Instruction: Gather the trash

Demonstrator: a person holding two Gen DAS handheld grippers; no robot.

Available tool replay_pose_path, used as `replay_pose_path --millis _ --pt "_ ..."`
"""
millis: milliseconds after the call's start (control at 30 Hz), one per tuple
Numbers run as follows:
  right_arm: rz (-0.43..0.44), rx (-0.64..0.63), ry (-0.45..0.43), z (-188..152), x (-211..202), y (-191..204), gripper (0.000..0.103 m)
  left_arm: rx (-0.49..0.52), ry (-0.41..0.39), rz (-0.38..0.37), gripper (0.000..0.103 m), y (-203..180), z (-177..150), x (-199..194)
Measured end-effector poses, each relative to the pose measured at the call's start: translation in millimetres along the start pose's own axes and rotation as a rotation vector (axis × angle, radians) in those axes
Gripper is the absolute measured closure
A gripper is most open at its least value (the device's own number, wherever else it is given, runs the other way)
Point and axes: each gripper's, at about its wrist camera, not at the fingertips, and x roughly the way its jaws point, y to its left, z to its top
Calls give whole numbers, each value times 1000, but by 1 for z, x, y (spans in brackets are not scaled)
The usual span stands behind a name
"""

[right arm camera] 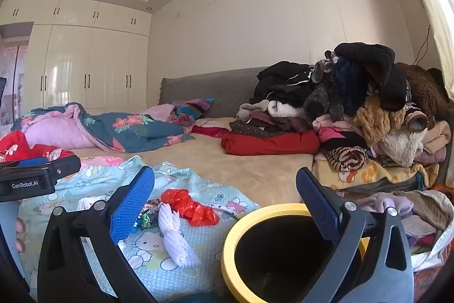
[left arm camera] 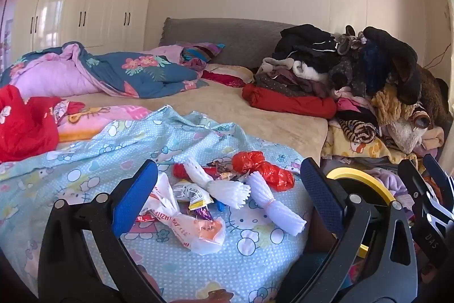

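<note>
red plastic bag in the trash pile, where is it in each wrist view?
Left wrist: the red plastic bag is lower centre, behind the white foam nets, on the blue cartoon sheet.
Right wrist: the red plastic bag is lower centre-left, left of the bin.
Shared landmark: the yellow-rimmed bin, to the right of the bag in both.

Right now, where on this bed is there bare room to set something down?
The beige sheet is bare in the middle, between the blue floral quilt and the clothes pile. The near blue cartoon sheet is free left of the trash heap. It is crowded around that heap and by the yellow-rimmed bin.
</note>
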Motion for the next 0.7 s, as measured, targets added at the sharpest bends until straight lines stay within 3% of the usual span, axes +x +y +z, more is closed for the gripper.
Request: replay_pose_path --millis 700 --pt "-2 2 -4 -2 -1 1 6 -17 -12 -15 11 -4 4 -3"
